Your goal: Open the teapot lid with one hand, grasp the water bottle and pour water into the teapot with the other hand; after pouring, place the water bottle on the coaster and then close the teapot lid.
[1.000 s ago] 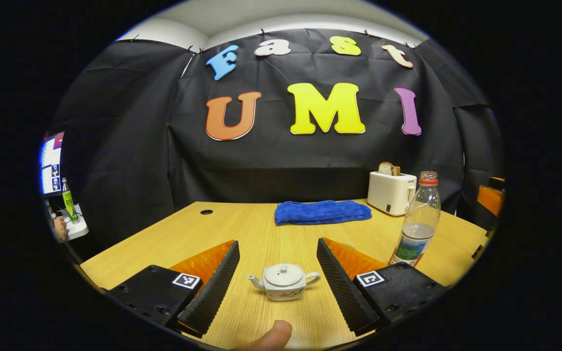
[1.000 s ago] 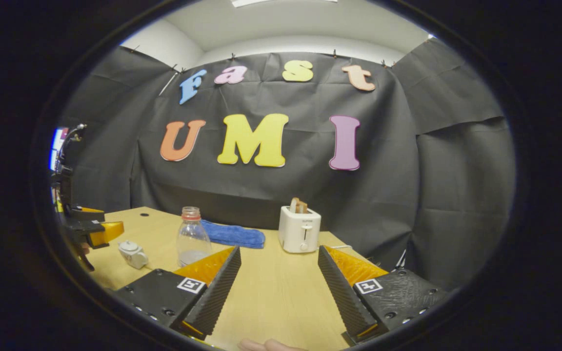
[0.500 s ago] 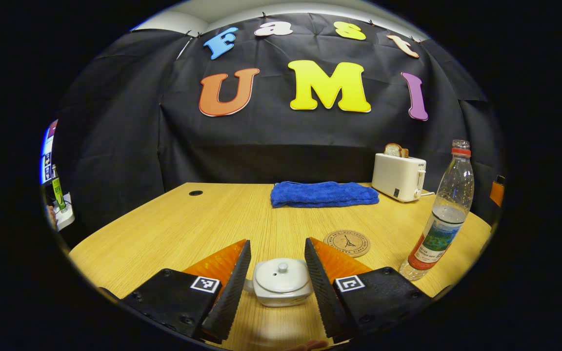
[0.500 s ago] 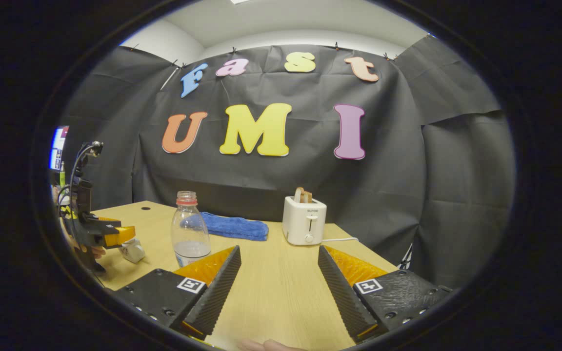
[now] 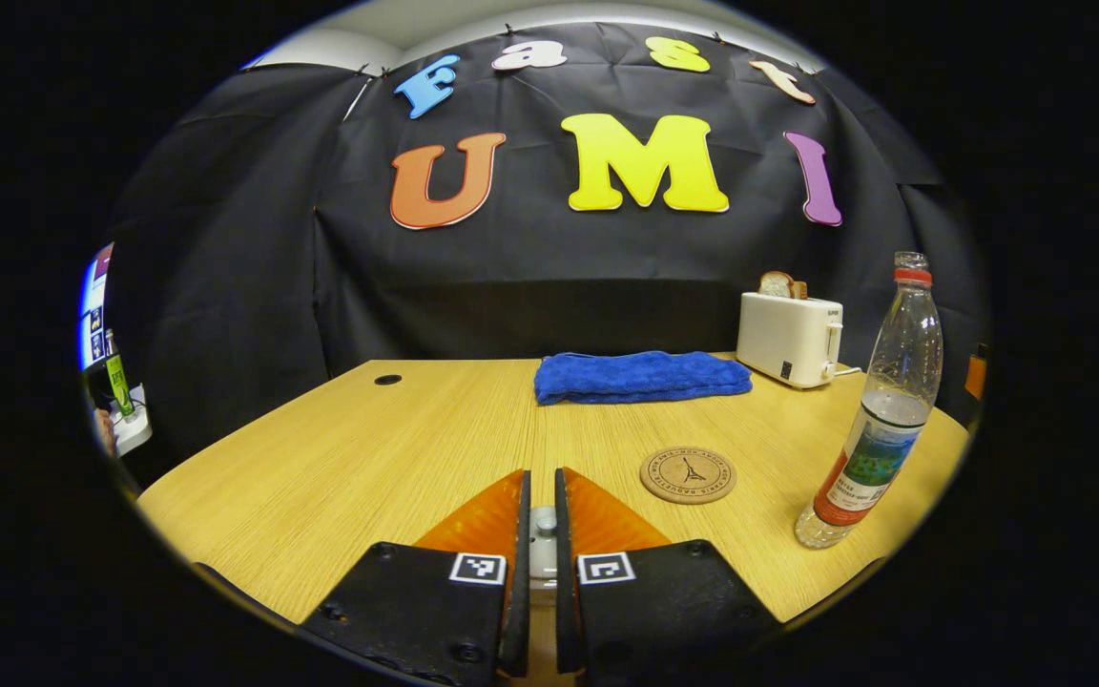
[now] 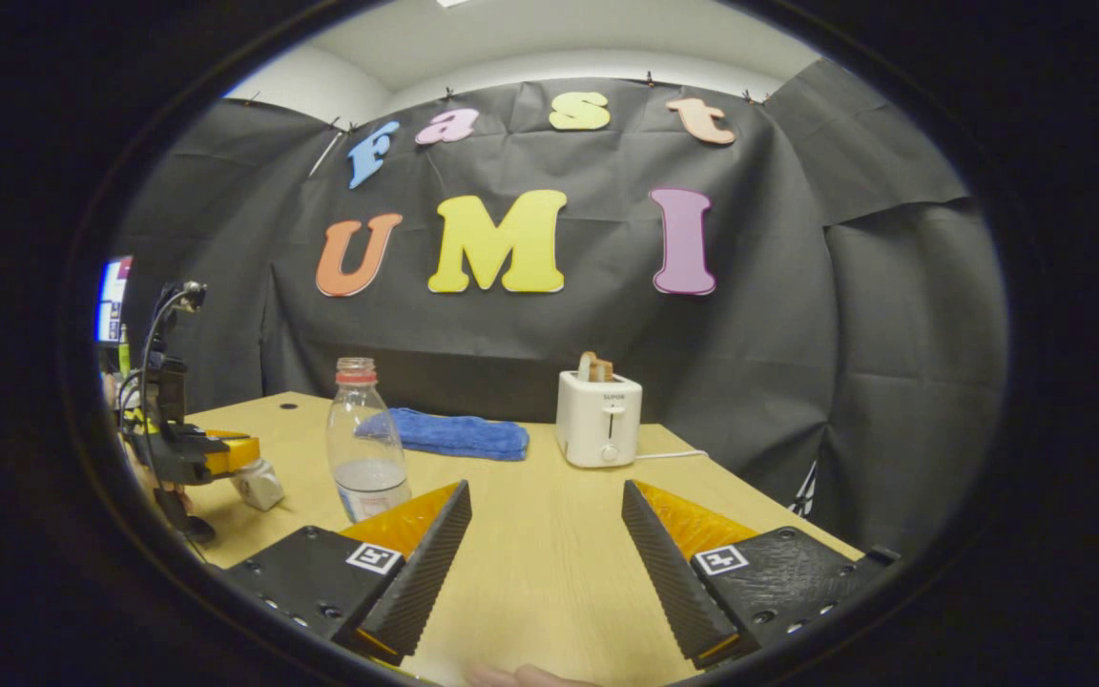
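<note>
Now the left gripper (image 5: 542,534) is closed almost completely on the teapot lid's knob (image 5: 542,521), low over the white teapot (image 6: 259,483) near the counter's (image 5: 368,448) front edge. The right gripper (image 6: 546,534) hangs wide open with nothing between its fingers. Standing upright nearby, the water bottle (image 5: 879,415) is just right of the cork coaster (image 5: 689,474).

Bright, sharp, edges fisheye-bent
</note>
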The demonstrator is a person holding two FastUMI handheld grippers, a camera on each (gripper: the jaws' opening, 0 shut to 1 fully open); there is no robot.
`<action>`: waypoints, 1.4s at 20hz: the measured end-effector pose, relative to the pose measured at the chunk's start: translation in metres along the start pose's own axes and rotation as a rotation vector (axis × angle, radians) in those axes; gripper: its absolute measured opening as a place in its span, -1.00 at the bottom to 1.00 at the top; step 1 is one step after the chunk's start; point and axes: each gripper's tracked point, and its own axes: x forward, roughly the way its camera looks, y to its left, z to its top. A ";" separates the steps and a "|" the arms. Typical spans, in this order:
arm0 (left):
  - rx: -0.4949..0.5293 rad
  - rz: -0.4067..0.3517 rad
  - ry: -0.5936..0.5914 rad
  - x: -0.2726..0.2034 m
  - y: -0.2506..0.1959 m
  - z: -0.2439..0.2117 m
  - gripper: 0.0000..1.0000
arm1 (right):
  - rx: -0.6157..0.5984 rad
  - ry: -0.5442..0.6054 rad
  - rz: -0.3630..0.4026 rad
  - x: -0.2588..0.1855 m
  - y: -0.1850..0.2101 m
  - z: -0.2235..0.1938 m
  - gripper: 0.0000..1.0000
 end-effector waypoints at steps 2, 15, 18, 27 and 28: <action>0.010 -0.001 0.005 0.001 -0.001 0.000 -0.93 | -0.006 -0.002 0.014 -0.002 0.005 0.000 0.91; -0.072 -0.068 -0.077 -0.038 0.000 0.053 -0.94 | -0.024 0.006 0.144 -0.008 0.067 -0.015 0.96; -0.089 -0.077 -0.096 -0.050 0.008 0.059 -0.94 | -0.011 0.020 0.184 -0.002 0.086 -0.020 0.91; -0.077 -0.095 -0.134 -0.086 0.021 0.066 -0.94 | 0.009 0.080 0.238 0.042 0.133 -0.039 0.92; -0.074 -0.101 -0.132 -0.087 0.020 0.065 -0.94 | 0.004 0.089 0.228 0.048 0.135 -0.040 0.94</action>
